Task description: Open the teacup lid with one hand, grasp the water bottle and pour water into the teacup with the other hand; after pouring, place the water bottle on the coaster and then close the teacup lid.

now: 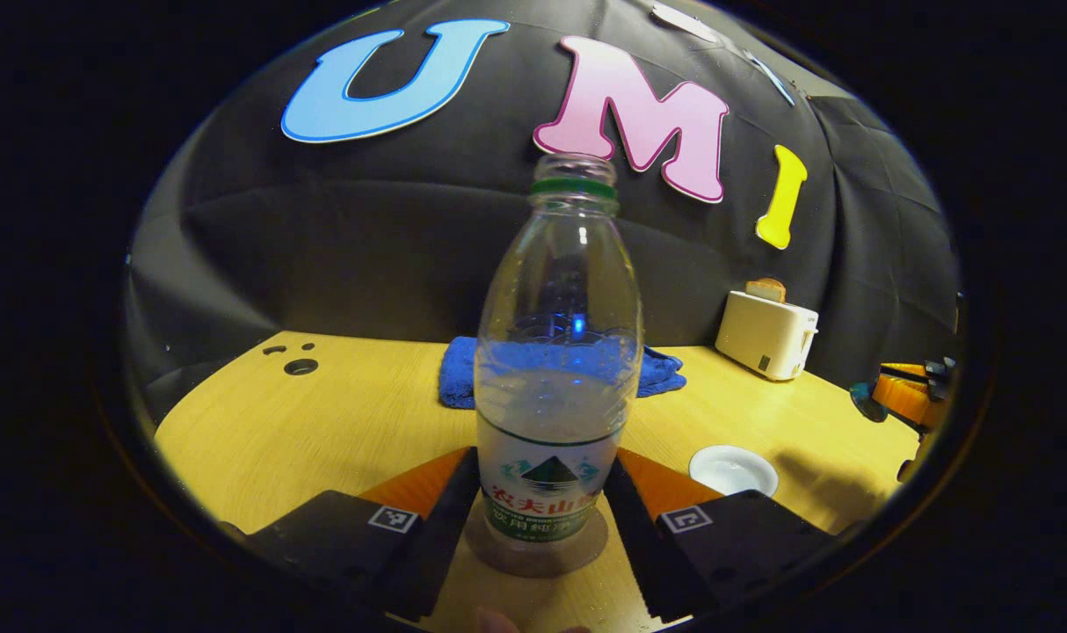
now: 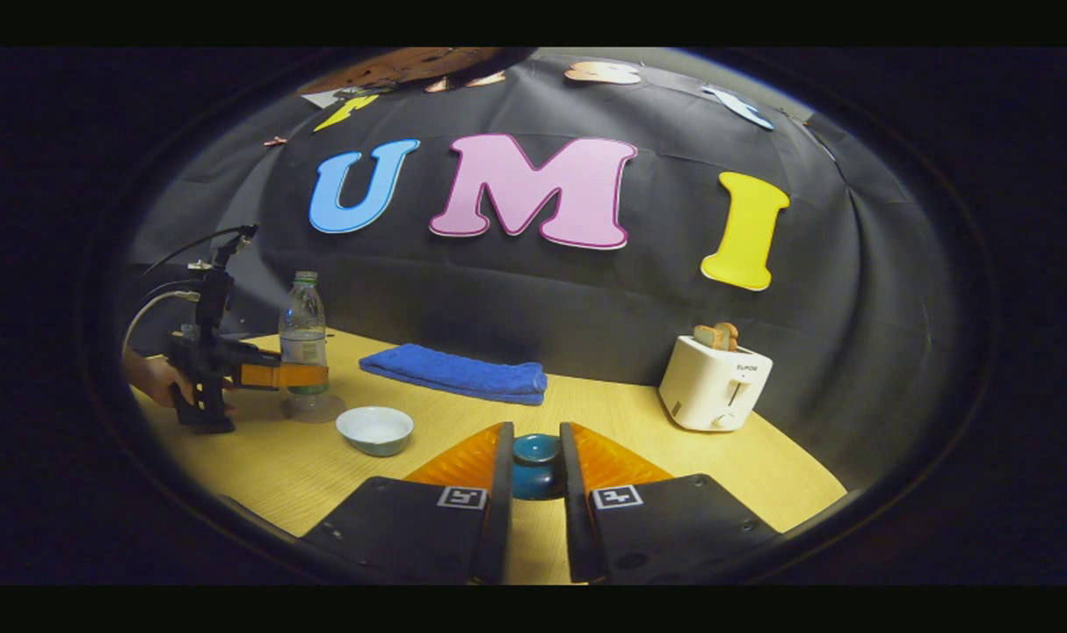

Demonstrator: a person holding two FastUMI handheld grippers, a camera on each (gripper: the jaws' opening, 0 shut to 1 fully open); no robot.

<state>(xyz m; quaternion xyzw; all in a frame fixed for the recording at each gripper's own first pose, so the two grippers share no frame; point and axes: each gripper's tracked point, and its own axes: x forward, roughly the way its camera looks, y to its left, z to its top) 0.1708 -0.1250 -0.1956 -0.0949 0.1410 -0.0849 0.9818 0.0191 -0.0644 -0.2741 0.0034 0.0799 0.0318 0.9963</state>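
Both cameras look low along their fingers toward the back wall, sharing the bottle (image 1: 558, 369), close between the left fingers (image 1: 437, 519), and the toaster (image 2: 714, 382).

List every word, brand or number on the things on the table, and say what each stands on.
Water bottle label: coloured print, its edges behind the left claw; not clear enough to quote.
Toaster front: a small dark mark, too small to read.
Left claw and right claw: square black-and-white code tags, a pattern with no words.
No readable numbers.

table (image 2: 305, 466) | coaster (image 1: 533, 549) | towel (image 2: 454, 372) | bowl (image 2: 374, 430) | toaster (image 2: 714, 382) | teacup (image 2: 536, 479)
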